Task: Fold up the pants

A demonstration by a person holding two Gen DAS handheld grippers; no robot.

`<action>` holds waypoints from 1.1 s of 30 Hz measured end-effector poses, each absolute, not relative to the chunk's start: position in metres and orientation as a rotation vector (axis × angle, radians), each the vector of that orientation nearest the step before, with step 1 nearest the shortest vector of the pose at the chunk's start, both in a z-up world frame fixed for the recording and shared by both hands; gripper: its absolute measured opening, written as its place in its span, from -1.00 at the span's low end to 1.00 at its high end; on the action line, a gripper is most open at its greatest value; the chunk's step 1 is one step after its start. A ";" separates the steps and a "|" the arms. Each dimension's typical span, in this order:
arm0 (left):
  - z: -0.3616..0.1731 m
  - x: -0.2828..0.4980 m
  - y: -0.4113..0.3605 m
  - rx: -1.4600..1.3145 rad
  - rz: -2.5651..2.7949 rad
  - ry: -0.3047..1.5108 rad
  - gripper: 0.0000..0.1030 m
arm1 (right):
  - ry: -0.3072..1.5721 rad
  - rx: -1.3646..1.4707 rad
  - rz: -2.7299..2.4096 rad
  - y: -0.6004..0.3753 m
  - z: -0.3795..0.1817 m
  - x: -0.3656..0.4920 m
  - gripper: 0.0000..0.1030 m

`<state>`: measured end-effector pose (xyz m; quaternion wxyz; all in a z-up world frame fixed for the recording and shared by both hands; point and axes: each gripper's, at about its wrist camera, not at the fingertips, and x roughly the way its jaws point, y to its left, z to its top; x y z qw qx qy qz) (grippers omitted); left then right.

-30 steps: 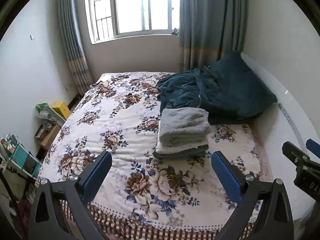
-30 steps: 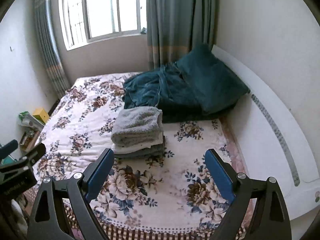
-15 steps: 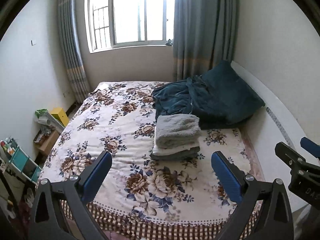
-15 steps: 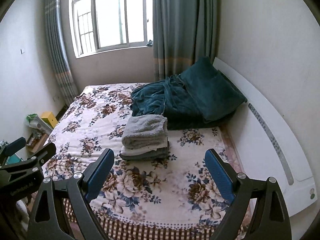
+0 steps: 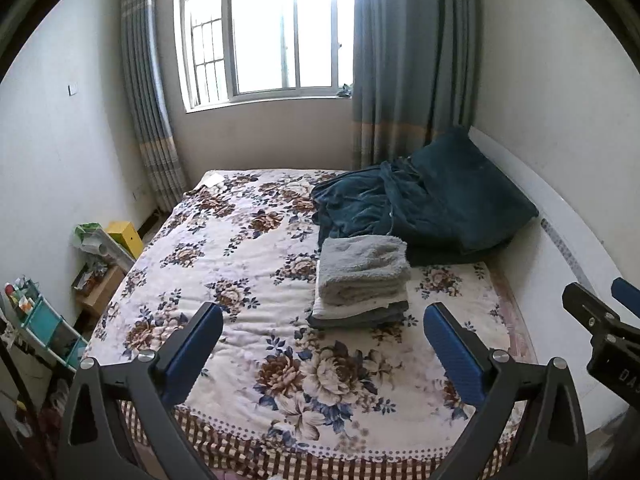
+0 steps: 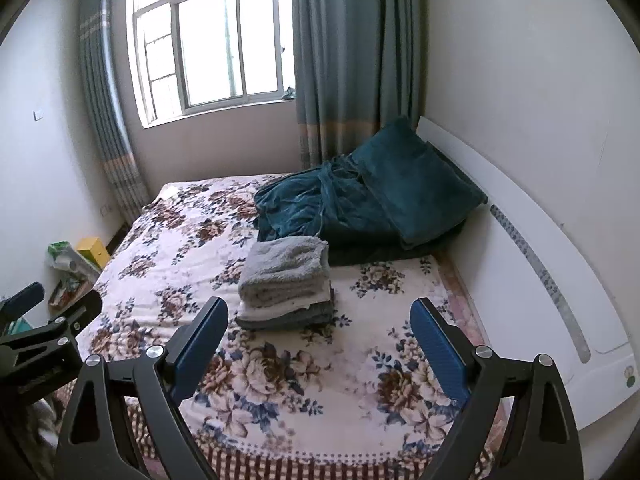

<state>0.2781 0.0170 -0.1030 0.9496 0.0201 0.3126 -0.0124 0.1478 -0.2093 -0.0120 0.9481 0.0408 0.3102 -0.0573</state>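
Note:
A stack of folded clothes point(image 5: 362, 280), fluffy grey on top with white and dark grey layers beneath, sits on the floral bed point(image 5: 248, 264); it also shows in the right wrist view point(image 6: 286, 282). My left gripper point(image 5: 322, 344) is open and empty, held back over the foot of the bed, well short of the stack. My right gripper point(image 6: 320, 340) is open and empty at the same distance. Each gripper shows at the edge of the other's view: the right one point(image 5: 604, 328), the left one point(image 6: 36, 328).
A crumpled dark teal blanket and pillow point(image 5: 424, 208) lie behind the stack against the white headboard point(image 5: 568, 248). A window with curtains point(image 5: 264, 36) is on the far wall. A yellow box point(image 5: 124, 234) and cluttered shelves point(image 5: 40, 320) stand on the left of the bed.
Both grippers have pulled back and risen from the bed, so the stack looks smaller and more of the room shows. Both stay open and empty.

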 end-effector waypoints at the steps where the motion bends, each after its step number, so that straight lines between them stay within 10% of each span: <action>1: -0.105 0.282 0.017 0.042 -0.017 0.640 1.00 | 0.629 0.086 -0.122 -0.211 -0.015 0.154 0.87; 33: -0.154 0.360 0.004 0.072 0.007 0.722 0.99 | 0.696 0.062 -0.161 -0.205 -0.078 0.250 0.87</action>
